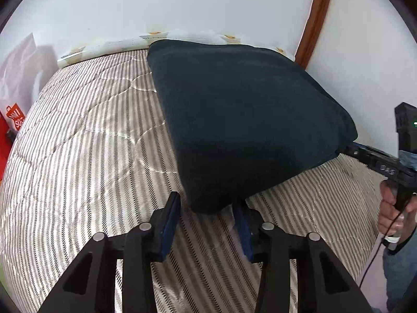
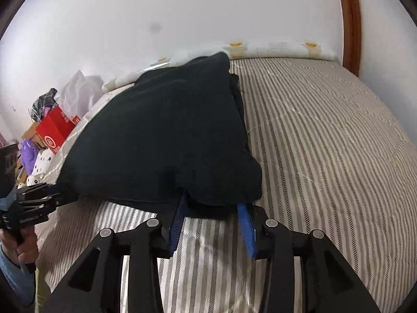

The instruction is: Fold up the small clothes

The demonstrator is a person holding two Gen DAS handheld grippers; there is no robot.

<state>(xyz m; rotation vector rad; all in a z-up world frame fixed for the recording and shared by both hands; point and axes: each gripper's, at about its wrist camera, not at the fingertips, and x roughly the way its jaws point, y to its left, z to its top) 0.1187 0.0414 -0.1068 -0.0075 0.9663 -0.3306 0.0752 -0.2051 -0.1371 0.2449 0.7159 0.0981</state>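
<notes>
A dark navy garment (image 1: 242,120) lies in folded layers on a striped bed (image 1: 86,143). In the left wrist view my left gripper (image 1: 208,206) is open, its blue-padded fingers either side of the garment's near corner. The right gripper (image 1: 346,147) shows at the right edge, at the garment's other corner. In the right wrist view the garment (image 2: 166,140) fills the middle. My right gripper (image 2: 212,203) is open, its fingertips tucked at the near hem. The left gripper (image 2: 62,190) shows at the far left by the garment's left corner.
A white wall and a rolled pale quilt (image 2: 281,48) run along the bed's far side. A wooden frame (image 2: 351,20) stands at the right. Bags and a red box (image 2: 53,130) pile up beyond the bed's left edge. A white bag (image 1: 18,75) stands at the left.
</notes>
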